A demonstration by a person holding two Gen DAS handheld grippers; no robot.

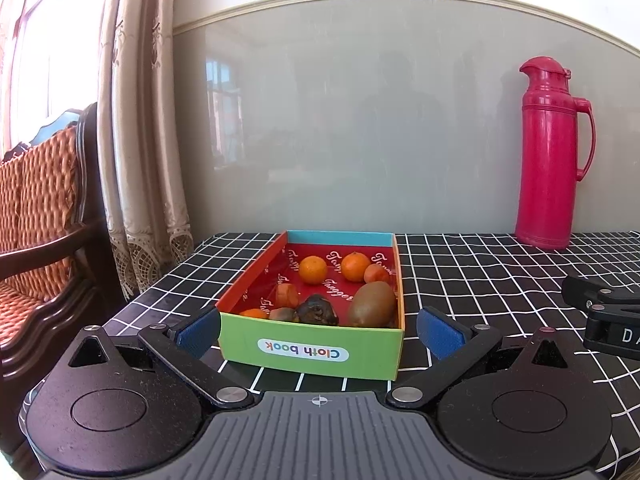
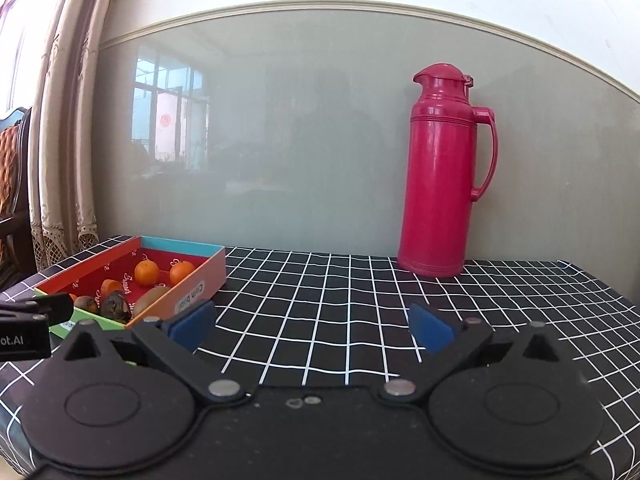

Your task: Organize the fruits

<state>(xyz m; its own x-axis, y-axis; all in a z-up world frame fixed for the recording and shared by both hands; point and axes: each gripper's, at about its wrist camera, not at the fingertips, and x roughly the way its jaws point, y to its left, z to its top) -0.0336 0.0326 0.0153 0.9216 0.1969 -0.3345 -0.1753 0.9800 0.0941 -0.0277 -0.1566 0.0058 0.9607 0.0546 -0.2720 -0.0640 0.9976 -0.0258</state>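
Observation:
A shallow cardboard box [image 1: 310, 350] with a green front wall and red lining stands on the checked table. It holds small oranges [image 1: 313, 269], a brown kiwi [image 1: 372, 304], a dark wrinkled fruit [image 1: 317, 310] and other small fruits. My left gripper [image 1: 318, 334] is open and empty, its blue pads either side of the box's near end. My right gripper [image 2: 312, 326] is open and empty over bare tablecloth, to the right of the box [image 2: 192, 284]. The right gripper also shows at the right edge of the left wrist view [image 1: 608, 316].
A tall pink thermos jug [image 1: 554, 152] stands at the back right against the grey wall panel; it also shows in the right wrist view [image 2: 442, 172]. A black-and-white checked cloth [image 2: 340, 300] covers the table. A wooden chair [image 1: 44, 216] and curtain [image 1: 140, 128] are left of the table.

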